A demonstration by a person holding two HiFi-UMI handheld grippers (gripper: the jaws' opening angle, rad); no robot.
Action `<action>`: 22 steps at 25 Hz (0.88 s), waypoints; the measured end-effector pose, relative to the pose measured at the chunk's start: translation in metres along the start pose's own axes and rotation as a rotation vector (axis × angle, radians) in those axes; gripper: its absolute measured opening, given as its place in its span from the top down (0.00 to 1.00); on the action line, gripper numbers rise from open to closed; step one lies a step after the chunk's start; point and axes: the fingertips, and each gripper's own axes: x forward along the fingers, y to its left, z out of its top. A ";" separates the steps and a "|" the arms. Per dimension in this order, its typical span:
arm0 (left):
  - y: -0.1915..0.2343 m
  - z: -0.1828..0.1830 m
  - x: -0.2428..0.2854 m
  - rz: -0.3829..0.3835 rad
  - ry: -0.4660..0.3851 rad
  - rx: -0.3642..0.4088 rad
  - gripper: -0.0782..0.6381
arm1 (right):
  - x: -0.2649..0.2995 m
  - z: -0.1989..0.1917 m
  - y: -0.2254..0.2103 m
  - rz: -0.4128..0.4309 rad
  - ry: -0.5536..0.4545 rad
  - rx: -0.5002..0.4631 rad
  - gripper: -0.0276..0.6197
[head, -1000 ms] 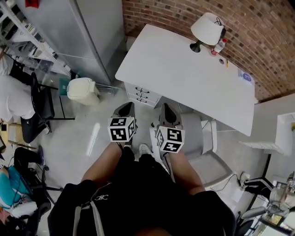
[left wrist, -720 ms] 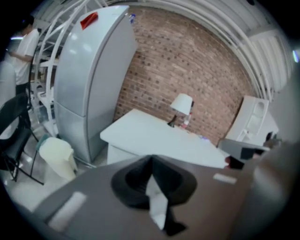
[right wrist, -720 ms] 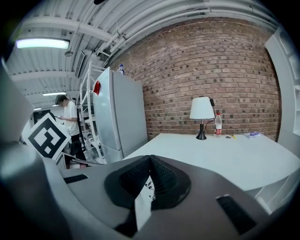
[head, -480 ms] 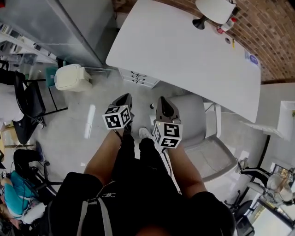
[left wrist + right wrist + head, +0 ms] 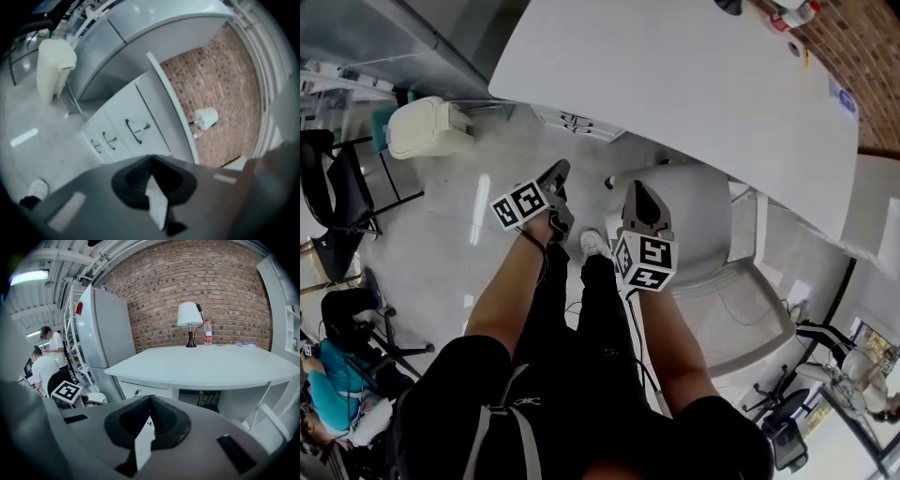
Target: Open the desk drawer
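Nothing's really started yet: the drawers (image 5: 575,122) under the left end of the desk (image 5: 675,84) all look flush and shut, so the whole job is ahead: get to a handle, grab it, pull. The left gripper (image 5: 559,172) has its jaws pinched together with nothing in them, and it's the same story for the right gripper (image 5: 638,195). In the head view both hang over the floor in front of the person's legs, well apart from the drawer stack, which sits beyond the left gripper's tip. The right one is over by the chair (image 5: 694,225). The left gripper view looks right at the three dark handles (image 5: 135,131), tilted in the picture, with open floor in between. My guess is the left one is better placed, and it'd have to open up before taking a handle.
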 end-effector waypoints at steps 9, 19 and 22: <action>0.094 0.006 0.078 -0.051 -0.113 -0.254 0.89 | 0.019 -0.058 -0.025 -0.022 0.055 0.001 0.96; 0.188 -0.004 0.148 0.037 -0.103 -0.261 0.77 | 0.033 -0.087 -0.071 -0.084 0.062 0.024 0.96; 0.202 -0.006 0.167 0.045 -0.085 -0.250 0.73 | 0.043 -0.096 -0.073 -0.084 0.062 0.012 0.96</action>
